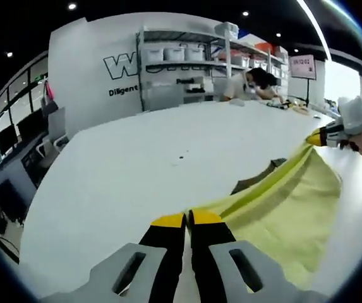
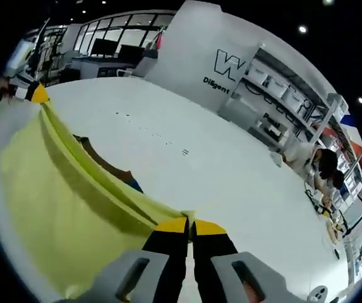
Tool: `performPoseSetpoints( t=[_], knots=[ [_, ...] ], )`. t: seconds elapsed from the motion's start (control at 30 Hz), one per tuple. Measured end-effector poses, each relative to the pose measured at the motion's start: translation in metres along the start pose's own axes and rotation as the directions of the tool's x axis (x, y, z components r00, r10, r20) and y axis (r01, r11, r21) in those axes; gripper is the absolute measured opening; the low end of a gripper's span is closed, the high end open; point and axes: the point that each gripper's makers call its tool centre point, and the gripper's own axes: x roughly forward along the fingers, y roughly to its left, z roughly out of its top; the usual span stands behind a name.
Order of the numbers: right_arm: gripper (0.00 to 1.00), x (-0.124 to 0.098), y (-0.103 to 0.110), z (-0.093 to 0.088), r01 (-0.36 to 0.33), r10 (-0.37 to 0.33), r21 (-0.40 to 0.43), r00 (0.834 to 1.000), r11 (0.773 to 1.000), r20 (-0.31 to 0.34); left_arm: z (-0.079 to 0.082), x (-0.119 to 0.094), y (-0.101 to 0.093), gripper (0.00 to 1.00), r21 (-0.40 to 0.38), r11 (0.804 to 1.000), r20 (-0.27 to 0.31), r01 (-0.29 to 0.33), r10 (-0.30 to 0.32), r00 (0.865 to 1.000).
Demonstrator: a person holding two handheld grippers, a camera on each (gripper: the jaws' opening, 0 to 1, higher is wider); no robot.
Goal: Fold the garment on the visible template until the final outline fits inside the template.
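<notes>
Both grippers are pinching the yellow garment with closed fingers: left gripper at one corner, right gripper at the other, the edge stretching taut between them above the white surface. Recommended: keep tension even, lower both corners together.

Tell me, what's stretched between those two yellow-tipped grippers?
The yellow garment: its taut top edge runs from the left gripper to the right gripper, as the left gripper view shows.

A broad white desk carries a yellow garment, with a dark template showing just beyond the garment's raised fold.
</notes>
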Motion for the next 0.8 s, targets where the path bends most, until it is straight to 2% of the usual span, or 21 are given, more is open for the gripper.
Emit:
performPoseSetpoints(
  t=[0.2, 0.23, 0.27, 0.4, 0.53, 0.6, 0.63, 0.67, 0.73, 0.8],
  knots=[
    [0.0, 0.009, 0.003, -0.01, -0.024, 0.027, 0.071, 0.999, 0.997, -0.04, -0.01, 0.011, -0.002, 0.0, 0.013, 1.0, -0.031, 0.001, 0.0, 1.0],
    [0.0, 0.014, 0.005, -0.018, -0.026, 0.039, 0.207, 0.998, 0.978, -0.057, -0.014, 0.014, -0.003, 0.0, 0.023, 1.0, -0.041, 0.003, -0.002, 0.999],
    [0.0, 0.015, 0.004, -0.02, -0.023, 0.039, 0.227, 0.997, 0.974, -0.063, -0.015, 0.014, -0.002, 0.0, 0.02, 1.0, -0.043, 0.004, -0.003, 0.999],
    [0.0, 0.022, 0.007, -0.025, -0.041, 0.057, 0.197, 0.995, 0.98, -0.077, -0.025, 0.022, -0.002, 0.0, 0.041, 0.999, -0.075, 0.012, -0.009, 0.997],
    [0.0, 0.026, 0.007, -0.029, -0.041, 0.064, 0.25, 0.995, 0.967, -0.083, -0.032, 0.028, -0.002, 0.0, 0.034, 0.999, -0.099, 0.019, -0.016, 0.995],
    [0.0, 0.027, 0.008, -0.032, -0.041, 0.066, 0.225, 0.993, 0.974, -0.103, -0.035, 0.03, -0.003, 0.0, 0.062, 0.997, -0.111, 0.035, -0.028, 0.993],
    [0.0, 0.026, 0.005, -0.034, -0.045, 0.053, 0.062, 0.989, 0.997, -0.141, -0.036, 0.031, -0.004, 0.0, 0.105, 0.993, -0.125, 0.056, -0.042, 0.991],
    [0.0, 0.027, 0.008, -0.031, -0.059, 0.066, 0.055, 0.989, 0.997, -0.132, -0.038, 0.031, -0.003, 0.0, 0.111, 0.992, -0.136, 0.055, -0.04, 0.99],
    [0.0, 0.029, 0.011, -0.028, -0.065, 0.07, 0.046, 0.99, 0.997, -0.126, -0.038, 0.032, -0.002, 0.0, 0.032, 0.998, -0.133, 0.059, -0.054, 0.99],
    [0.0, 0.03, 0.01, -0.029, -0.069, 0.077, 0.066, 0.989, 0.995, -0.124, -0.04, 0.034, -0.001, 0.0, 0.033, 0.997, -0.135, 0.064, -0.059, 0.989]
  ],
)
